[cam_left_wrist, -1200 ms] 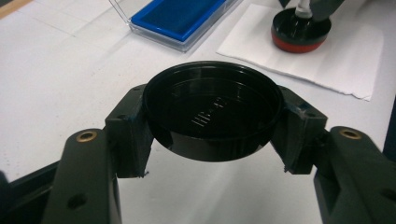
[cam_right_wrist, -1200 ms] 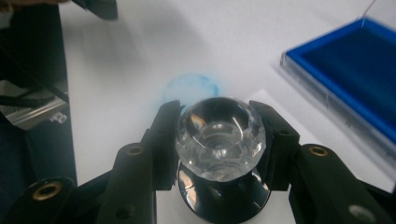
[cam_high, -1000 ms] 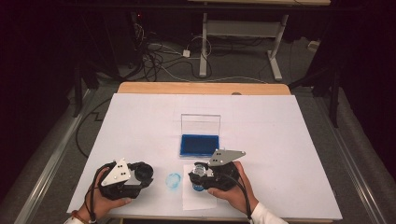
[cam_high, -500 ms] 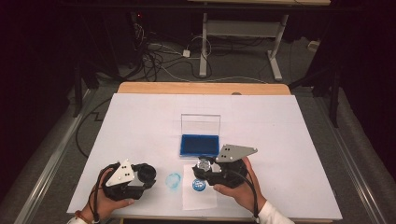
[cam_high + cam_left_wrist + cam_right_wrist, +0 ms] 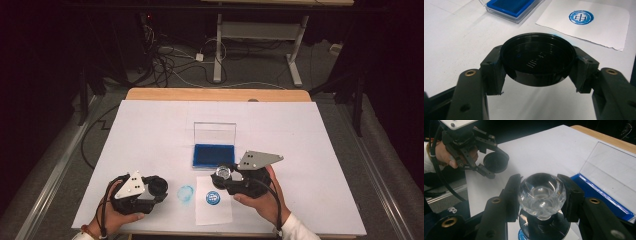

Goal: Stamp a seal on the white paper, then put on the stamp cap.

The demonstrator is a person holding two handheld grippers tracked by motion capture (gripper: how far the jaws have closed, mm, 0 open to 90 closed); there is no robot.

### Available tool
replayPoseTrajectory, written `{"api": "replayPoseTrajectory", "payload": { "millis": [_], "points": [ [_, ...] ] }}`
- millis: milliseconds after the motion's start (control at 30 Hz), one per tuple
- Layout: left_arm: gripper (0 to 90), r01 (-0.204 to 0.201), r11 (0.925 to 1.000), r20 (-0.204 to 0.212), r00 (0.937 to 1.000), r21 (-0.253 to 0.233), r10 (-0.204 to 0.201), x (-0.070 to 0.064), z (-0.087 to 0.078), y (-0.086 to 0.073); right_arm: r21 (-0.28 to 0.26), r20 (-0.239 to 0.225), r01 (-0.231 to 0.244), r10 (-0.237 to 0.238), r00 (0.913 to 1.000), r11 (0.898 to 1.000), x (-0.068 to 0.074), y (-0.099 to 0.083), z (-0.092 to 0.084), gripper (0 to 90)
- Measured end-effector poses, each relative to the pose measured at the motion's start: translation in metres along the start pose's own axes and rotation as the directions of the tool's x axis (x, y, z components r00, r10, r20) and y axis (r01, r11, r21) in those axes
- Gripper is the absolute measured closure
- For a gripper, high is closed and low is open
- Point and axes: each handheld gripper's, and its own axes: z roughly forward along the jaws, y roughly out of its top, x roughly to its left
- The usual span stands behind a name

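My right gripper [image 5: 224, 174] is shut on a round stamp [image 5: 541, 195] with a clear glass-like knob and a dark base. It hangs just above a white paper slip [image 5: 214, 206] that bears a round blue print [image 5: 213, 197]. My left gripper [image 5: 156, 186] rests low at the table's front left, shut on a round black cap [image 5: 537, 62] held flat between its pads. The open ink pad [image 5: 213, 155], blue with a clear upright lid [image 5: 215, 134], lies just behind the paper. The right gripper view also shows the left gripper [image 5: 489, 167] with the cap [image 5: 496, 162].
A faint blue ring smudge [image 5: 186, 193] marks the white table cover [image 5: 150, 130] between the two grippers. The table's wooden far edge [image 5: 215, 94] borders a dark floor with cables and a desk frame. The print [image 5: 581, 17] and the ink pad [image 5: 511, 6] lie ahead of the left gripper.
My right gripper has lifted the stamp off the paper slip, uncovering a blue round print there. The left gripper and its cap have stayed put.
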Motion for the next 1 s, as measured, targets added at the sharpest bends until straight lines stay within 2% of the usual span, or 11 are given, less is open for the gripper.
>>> {"api": "replayPoseTrajectory", "payload": {
  "millis": [200,500,800,1000],
  "points": [
    [36.6,0.001,1.0,0.006,1.0,-0.005,-0.001,0.001,0.001,0.002,-0.012,-0.003,0.007,-0.007,1.0,1.0,0.001,0.003,-0.004,56.9],
    [36.5,-0.011,0.9998,0.01,0.9999,0.017,0.01,-0.002,0.007,0.002,-0.028,0.003,0.008,-0.007,1.0,1.0,-0.002,0.007,-0.009,56.9],
    [36.6,-0.022,0.9997,0.027,0.9994,0.004,0.022,-0.01,0.013,0.007,-0.059,-0.005,0.014,-0.014,0.9999,0.998,0.001,0.019,-0.015,56.9],
    [36.6,-0.022,0.9995,0.052,0.9984,-0.024,0.024,-0.015,0.021,0.018,-0.077,-0.021,0.033,-0.034,0.9992,0.996,0.007,0.031,-0.013,56.9]
  ]
}}
